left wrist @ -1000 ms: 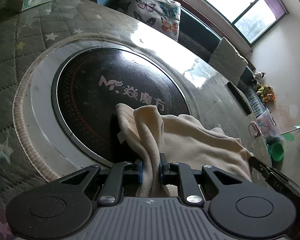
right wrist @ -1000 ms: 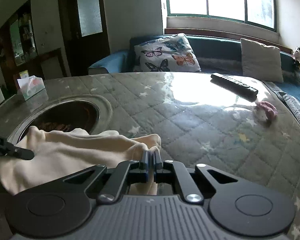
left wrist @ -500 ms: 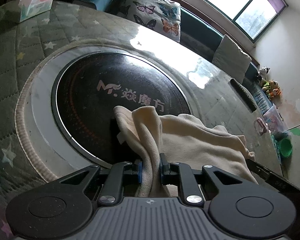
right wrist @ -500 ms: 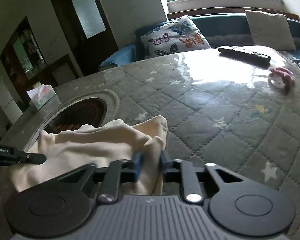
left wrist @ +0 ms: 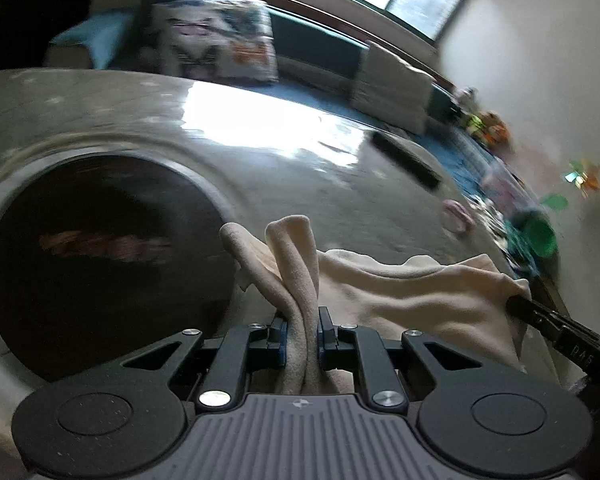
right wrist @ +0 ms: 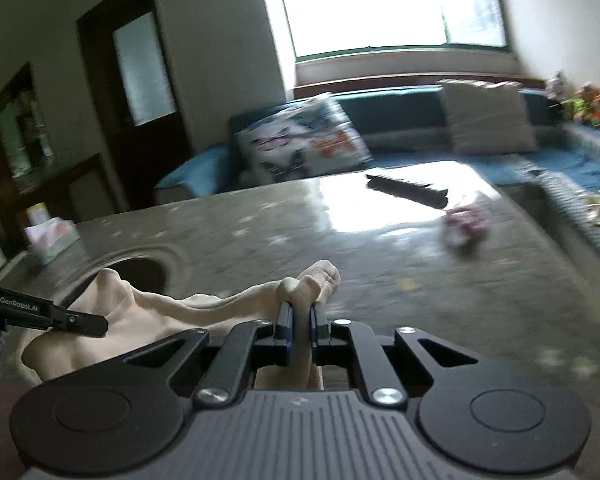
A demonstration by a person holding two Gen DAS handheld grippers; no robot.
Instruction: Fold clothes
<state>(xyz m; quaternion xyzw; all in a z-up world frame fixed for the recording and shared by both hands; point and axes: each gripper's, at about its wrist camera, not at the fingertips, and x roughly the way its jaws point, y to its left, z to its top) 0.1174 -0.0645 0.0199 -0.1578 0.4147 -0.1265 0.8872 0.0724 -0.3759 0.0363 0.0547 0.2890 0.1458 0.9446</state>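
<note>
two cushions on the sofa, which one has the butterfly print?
The cushion at the sofa's left end, white with coloured butterflies, though blurred. The other cushion, further right under the window, is plain beige.

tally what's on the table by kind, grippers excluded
Cream garment: 1
Black remote control: 1
Tissue box: 1
Pink item, too blurred to identify: 1
Total: 4
</note>
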